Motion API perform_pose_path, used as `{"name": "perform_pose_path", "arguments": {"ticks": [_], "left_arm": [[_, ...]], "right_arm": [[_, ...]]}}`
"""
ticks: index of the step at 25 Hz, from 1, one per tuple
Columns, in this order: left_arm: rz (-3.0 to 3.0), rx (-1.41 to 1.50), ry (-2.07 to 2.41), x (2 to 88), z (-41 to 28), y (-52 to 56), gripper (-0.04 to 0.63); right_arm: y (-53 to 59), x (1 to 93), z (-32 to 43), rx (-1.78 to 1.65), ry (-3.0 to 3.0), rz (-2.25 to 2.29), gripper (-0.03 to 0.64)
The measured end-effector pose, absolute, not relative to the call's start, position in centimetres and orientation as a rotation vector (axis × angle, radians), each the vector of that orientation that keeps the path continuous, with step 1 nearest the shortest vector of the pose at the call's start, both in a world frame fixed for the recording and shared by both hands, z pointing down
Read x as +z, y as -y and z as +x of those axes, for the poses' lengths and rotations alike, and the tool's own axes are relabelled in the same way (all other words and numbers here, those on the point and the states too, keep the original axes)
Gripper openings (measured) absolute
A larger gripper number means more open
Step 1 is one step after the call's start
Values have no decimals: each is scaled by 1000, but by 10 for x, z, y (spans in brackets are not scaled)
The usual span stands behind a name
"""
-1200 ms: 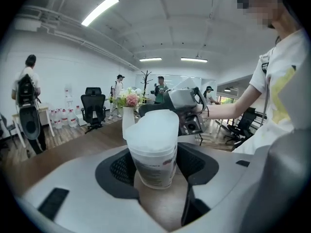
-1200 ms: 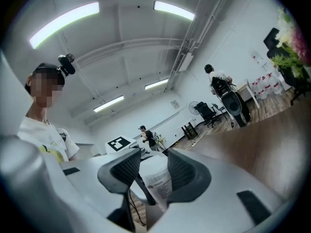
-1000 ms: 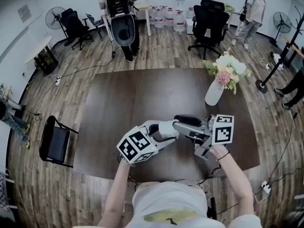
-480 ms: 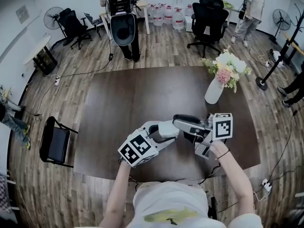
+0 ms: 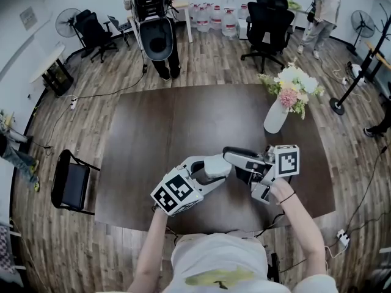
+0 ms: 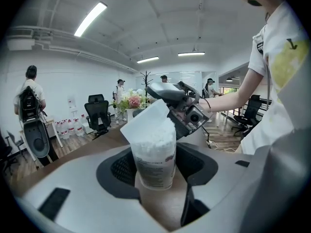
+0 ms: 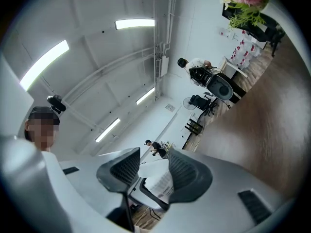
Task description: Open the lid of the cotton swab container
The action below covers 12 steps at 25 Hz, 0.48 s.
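Two claws meet over the near edge of the surface [image 5: 183, 127]. The left claw [image 6: 155, 171] is closed on the one container [image 6: 154, 159], its two pads pressed against the lower sides of the clear tub. The tub stands upright between them, packed with white swabs, with its label facing the left gripper view. The container's one lid [image 6: 146, 120], a flat white piece, is tilted up at the top of the tub, raised toward the right claw [image 7: 149, 173]. The right claw comes in from the far side and is closed on that lid. In the right gripper view a thin white edge sits pinched between its two ribbed pads, with the labelled tub just below. In the head view the tub is mostly hidden where the two claws come together, above the dark surface. Farther back on the right part of the surface stands one white vase [image 5: 275, 119] of flowers [image 5: 292, 87], well apart from the claws. One black folding chair [image 5: 70, 182] stands beside the left edge. Beyond are two black office chairs [image 5: 269, 23], two fans [image 5: 70, 18], a row of water bottles [image 5: 214, 20] by the wall, and two standing people [image 5: 327, 8].
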<state>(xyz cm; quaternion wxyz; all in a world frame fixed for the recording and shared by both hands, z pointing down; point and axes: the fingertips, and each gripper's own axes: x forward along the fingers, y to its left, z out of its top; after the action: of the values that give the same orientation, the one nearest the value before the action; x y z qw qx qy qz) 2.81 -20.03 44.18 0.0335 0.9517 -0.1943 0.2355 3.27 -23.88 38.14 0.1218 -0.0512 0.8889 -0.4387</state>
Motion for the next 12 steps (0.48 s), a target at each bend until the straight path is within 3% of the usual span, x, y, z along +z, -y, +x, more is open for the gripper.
{"name": "perform_pose_path", "arguments": {"ticks": [12], "left_arm": [[2898,590,622,435,27,203,239]], "right_arm": [[244,376,36,-1297,-2501,-57,189]]}}
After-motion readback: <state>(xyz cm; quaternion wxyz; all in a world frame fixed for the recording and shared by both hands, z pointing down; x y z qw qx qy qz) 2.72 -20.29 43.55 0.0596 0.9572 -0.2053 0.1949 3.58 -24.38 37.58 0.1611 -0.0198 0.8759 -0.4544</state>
